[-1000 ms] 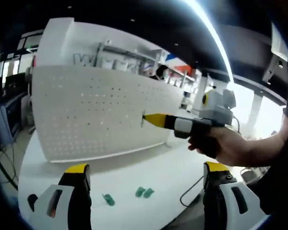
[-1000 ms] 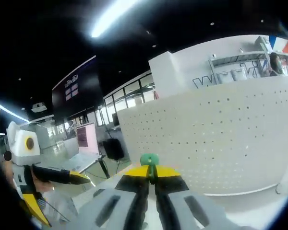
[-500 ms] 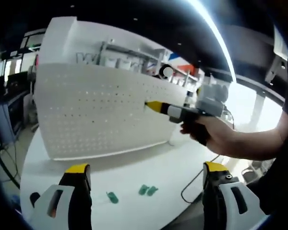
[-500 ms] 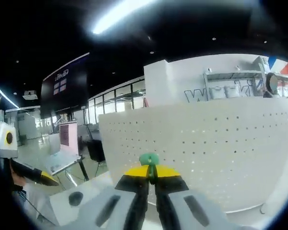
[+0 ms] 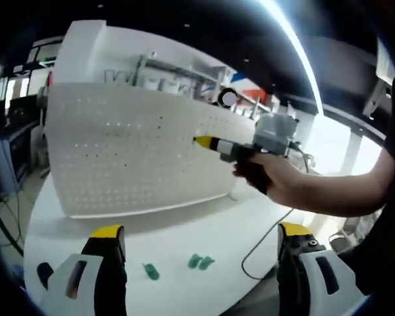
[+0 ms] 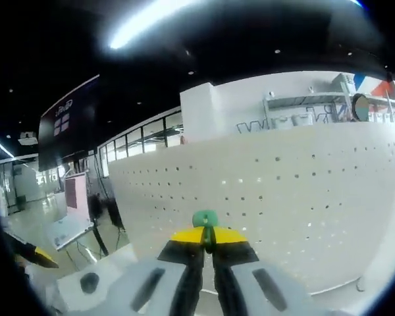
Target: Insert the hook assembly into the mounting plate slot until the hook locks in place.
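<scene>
Green hook (image 6: 205, 218) pinched in right tool (image 6: 209, 236), mostly hidden; left tool (image 5: 197, 238) open.

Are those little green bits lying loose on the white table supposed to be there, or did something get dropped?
Three small green pieces lie scattered on the white table below the pegboard, unsorted. They match the green hook pinched in the right gripper, so probably spares, nothing visibly broken.
</scene>
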{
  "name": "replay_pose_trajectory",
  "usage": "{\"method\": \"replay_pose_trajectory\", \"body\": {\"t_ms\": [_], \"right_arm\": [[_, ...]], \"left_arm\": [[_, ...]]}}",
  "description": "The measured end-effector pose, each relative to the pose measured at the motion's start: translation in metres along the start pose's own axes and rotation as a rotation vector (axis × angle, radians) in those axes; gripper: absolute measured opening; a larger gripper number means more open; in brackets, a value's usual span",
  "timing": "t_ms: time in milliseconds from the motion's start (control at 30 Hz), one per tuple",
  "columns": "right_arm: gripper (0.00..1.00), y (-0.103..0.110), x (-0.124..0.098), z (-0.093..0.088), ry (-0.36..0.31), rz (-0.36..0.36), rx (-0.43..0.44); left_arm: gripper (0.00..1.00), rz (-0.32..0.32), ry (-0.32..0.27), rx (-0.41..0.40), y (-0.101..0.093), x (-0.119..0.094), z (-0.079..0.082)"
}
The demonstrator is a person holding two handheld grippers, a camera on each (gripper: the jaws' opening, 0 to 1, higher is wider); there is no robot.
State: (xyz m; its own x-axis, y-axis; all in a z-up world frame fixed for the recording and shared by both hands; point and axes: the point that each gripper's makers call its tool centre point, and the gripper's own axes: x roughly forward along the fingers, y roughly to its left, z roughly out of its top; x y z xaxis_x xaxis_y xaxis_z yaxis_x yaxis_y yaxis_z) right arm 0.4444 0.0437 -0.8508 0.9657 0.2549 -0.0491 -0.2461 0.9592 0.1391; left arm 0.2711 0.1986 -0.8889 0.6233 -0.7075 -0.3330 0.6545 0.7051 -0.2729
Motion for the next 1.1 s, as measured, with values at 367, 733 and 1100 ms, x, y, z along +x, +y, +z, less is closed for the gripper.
{"method": "replay_pose_trajectory", "body": {"t_ms": [367, 733, 1100], "right_arm": [[0.01, -0.024, 0.020, 0.020, -0.053, -0.062, -0.024], [0.01, -0.058, 0.037, 0.041, -0.099, -0.143, -0.002], [0.01, -0.059, 0.039, 0.061, -0.153, -0.177, 0.018]], "left_arm": [[0.96, 0.014, 0.011, -0.037, 0.010, -0.002, -0.005], [0.96, 0.015, 0.013, -0.033, 0.012, 0.001, -0.002], [0.95, 0.009, 0.016, -0.038, 0.011, 0.004, -0.001]]}}
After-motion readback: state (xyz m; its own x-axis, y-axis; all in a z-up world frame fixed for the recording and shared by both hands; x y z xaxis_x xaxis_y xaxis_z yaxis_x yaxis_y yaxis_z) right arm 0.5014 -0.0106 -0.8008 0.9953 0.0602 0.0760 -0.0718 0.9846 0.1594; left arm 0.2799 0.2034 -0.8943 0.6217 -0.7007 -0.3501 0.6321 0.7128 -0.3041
